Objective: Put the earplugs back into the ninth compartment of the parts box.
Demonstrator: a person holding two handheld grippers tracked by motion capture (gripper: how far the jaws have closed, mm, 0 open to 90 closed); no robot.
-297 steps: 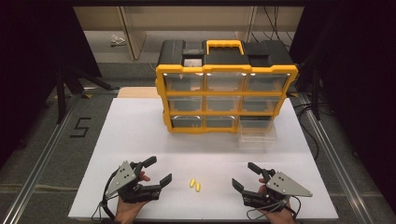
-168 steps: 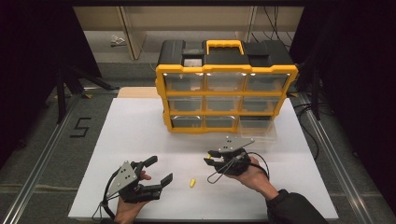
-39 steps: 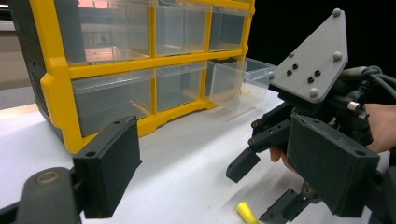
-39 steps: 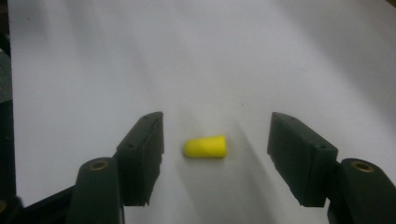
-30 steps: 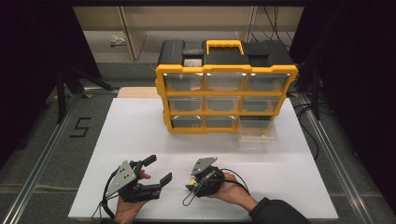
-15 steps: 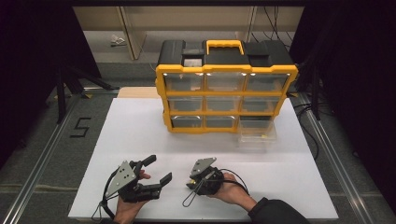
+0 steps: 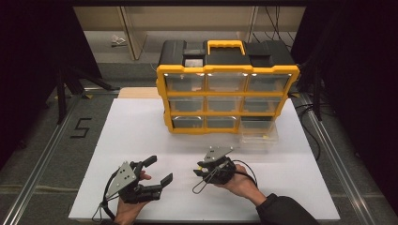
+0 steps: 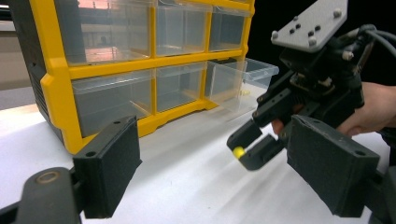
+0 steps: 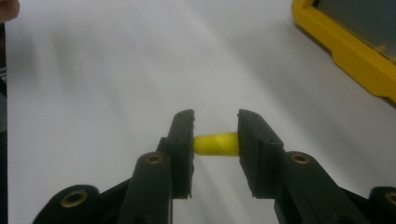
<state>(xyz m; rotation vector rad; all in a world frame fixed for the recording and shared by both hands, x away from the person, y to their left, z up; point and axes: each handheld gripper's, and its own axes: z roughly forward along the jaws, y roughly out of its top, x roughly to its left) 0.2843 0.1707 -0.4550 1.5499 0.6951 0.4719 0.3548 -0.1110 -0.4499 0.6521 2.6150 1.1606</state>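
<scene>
1. Where the right gripper (image 9: 215, 140) is seen through its own view, a small yellow foam cylinder (image 9: 217, 143) is clamped end to end between its two black fingers (image 9: 182, 140), which have just been closing onto it.
2. In the left gripper view, the same yellow piece (image 8: 238, 152) is seen pinched at the tips of the right gripper (image 8: 250, 149), clear of the white worktop (image 8: 187, 182).
3. In the high view, the right gripper (image 7: 202, 171) is held in a hand (image 7: 241, 180) above the near middle of the worktop (image 7: 141, 126), its tips pointing toward the left gripper (image 7: 157, 171).
4. The left gripper is held near the front edge, just beside the right one but apart from it; its fingers (image 8: 109, 163) are spread wide, with nothing between them.
5. A yellow-framed plastic organiser with clear drawers and a black top with a yellow handle (image 7: 225, 93) is stood at the far middle of the worktop, well apart from both grippers.
6. A clear plastic drawer (image 7: 258, 138) is lying on the worktop just in front of the organiser's lower right corner, and a small yellow item is visible inside it.
</scene>
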